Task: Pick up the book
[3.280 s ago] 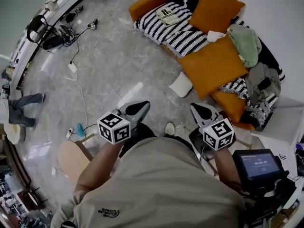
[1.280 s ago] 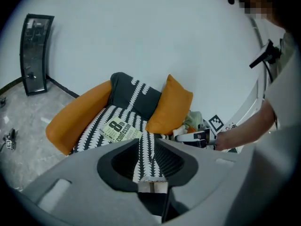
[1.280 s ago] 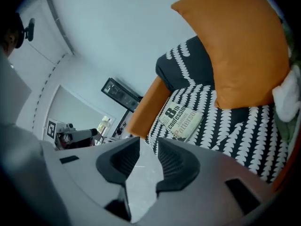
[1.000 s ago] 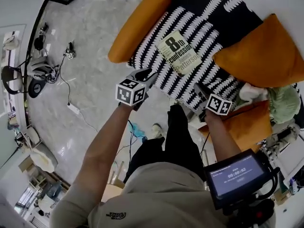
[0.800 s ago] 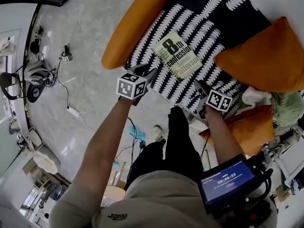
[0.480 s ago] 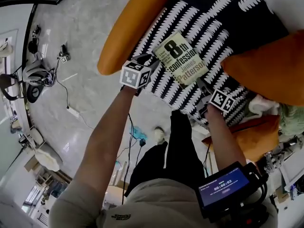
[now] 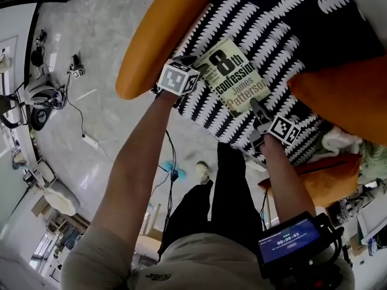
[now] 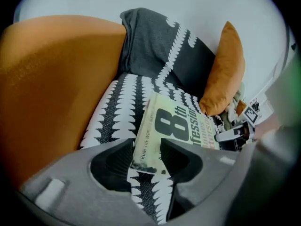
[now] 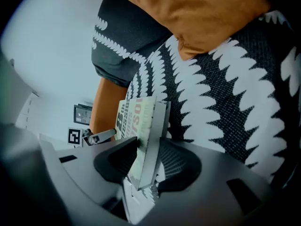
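My left gripper (image 8: pixel 146 157) and right gripper (image 9: pixel 148 161) have just been opening, jaws apart astride opposite ends of the book (image 7: pixel 237 74) lying on the striped sofa (image 7: pixel 272 35), and if I close unevenly the paperback may buckle or slip free.

floor (image 7: pixel 91 59): grey marble, perhaps | sofa (image 7: pixel 157 35): orange, patterned throw (image 7: pixel 284 35) | wall (image 8: pixel 188 4): white
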A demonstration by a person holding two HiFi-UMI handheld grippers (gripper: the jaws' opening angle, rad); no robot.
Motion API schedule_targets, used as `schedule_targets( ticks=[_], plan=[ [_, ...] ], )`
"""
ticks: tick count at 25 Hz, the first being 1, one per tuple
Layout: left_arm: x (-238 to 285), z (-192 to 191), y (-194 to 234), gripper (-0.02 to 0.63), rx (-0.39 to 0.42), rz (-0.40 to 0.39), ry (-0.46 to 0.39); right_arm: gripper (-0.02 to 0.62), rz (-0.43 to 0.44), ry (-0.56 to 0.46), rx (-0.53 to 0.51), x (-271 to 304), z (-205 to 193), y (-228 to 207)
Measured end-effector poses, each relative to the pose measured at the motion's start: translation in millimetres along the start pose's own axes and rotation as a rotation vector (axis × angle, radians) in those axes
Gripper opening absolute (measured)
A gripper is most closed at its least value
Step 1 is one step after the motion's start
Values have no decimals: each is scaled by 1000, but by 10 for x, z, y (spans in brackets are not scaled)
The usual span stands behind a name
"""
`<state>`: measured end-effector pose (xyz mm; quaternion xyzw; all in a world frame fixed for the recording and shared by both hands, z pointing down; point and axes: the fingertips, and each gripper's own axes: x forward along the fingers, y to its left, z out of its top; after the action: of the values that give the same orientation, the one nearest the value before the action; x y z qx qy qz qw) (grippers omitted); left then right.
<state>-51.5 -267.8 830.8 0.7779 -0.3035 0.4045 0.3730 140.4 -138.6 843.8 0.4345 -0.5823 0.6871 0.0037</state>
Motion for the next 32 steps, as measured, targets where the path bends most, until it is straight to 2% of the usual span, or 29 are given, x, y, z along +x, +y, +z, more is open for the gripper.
schedule_targets(
  ticks=[7, 13, 18, 32],
  plan=[
    [-57, -25, -60, 164, -40, -48, 46, 124, -13, -34, 68, -38, 41, 24],
    [-245, -215, -146, 130, -79, -58, -3, 109, -7, -22, 63, -105, 103, 56],
    [-628, -282, -196, 127, -118, -53, -75, 103, 13, -20, 1, -222, 126, 391],
    [-2244, -201, -904, 101, -150, -32, -297, 97, 89, -68, -167, -1272, -127, 1579]
  ],
)
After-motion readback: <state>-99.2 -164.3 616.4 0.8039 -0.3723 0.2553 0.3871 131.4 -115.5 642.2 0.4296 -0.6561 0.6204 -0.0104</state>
